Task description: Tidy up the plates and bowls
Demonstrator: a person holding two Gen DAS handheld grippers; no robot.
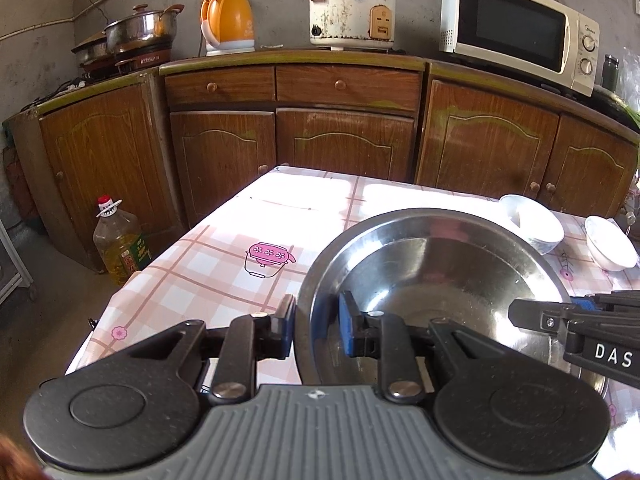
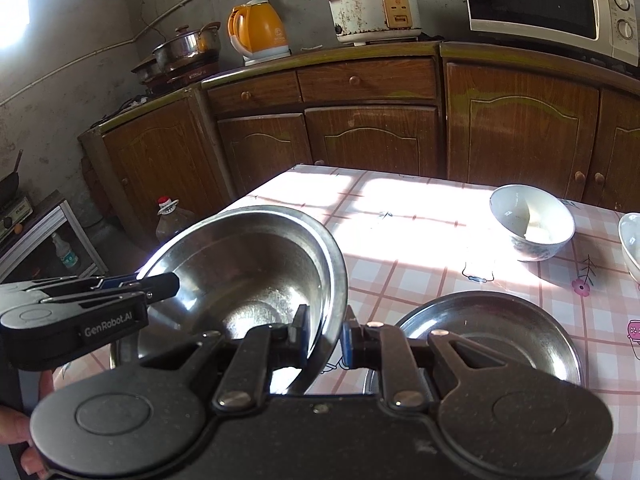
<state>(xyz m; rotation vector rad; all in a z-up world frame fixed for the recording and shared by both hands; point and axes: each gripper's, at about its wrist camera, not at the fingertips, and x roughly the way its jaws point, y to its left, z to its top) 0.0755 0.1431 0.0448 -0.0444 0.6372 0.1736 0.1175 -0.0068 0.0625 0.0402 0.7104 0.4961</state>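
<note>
A large steel bowl (image 1: pixel 440 272) (image 2: pixel 248 268) hangs tilted over the near edge of the table with the pink checked cloth (image 1: pixel 240 220) (image 2: pixel 420 240). My left gripper (image 1: pixel 318 320) (image 2: pixel 174 285) is shut on its left rim. My right gripper (image 2: pixel 325 330) (image 1: pixel 516 314) is shut on the opposite rim. A shallow steel plate (image 2: pixel 488 332) lies on the cloth just right of my right gripper. Two white bowls (image 1: pixel 532 220) (image 1: pixel 610 246) stand farther back on the right; in the right wrist view I see the nearer white bowl (image 2: pixel 532 220) whole and the other bowl (image 2: pixel 630 244) cut by the frame edge.
Brown cabinets (image 1: pixel 344 140) run behind the table, carrying an orange kettle (image 1: pixel 228 20), a rice cooker (image 1: pixel 352 12), a microwave (image 1: pixel 520 28) and steel pots (image 1: pixel 140 28). An oil bottle (image 1: pixel 118 240) stands on the floor left of the table.
</note>
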